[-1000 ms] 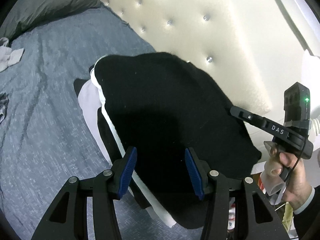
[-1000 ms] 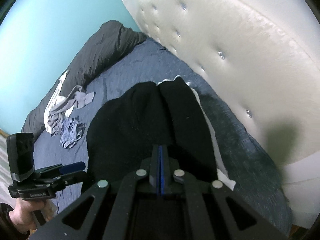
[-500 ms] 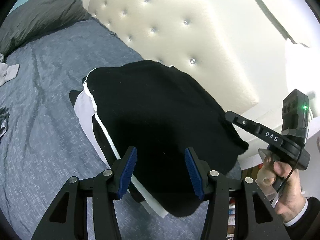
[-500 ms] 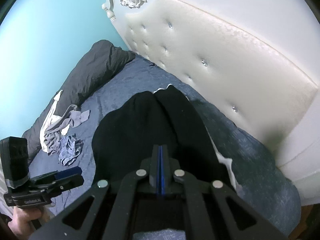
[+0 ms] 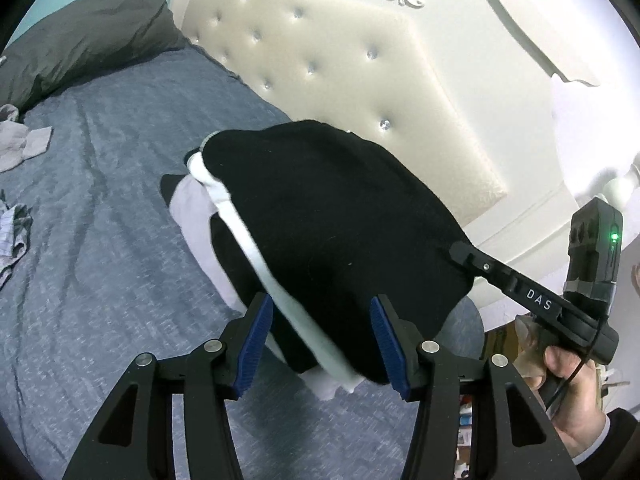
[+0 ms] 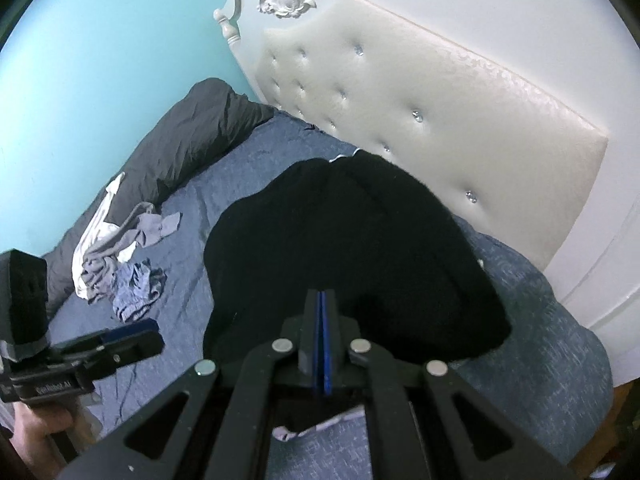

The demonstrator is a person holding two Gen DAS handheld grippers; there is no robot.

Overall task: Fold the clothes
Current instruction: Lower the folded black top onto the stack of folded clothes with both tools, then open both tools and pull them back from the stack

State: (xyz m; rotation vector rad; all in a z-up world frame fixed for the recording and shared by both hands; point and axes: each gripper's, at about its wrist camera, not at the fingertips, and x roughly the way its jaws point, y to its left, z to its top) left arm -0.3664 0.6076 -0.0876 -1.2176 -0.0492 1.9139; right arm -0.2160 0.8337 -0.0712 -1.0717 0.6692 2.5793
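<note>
Presently, right gripper pinched closed on near edge of black garment, lifting it clear of blue bed, likely to carry a fold. Left gripper wide open, empty, at garment's 6 o'clock. Unfolded clothes at 9 o'clock.

Home bedroom: bed w/ blue bedspread, tufted headboard, pillow.

A blue-grey bedspread covers the bed across the lower left of the frame. A dark grey pillow lies at upper left. The cream tufted headboard fills the upper right, against a turquoise wall.
</note>
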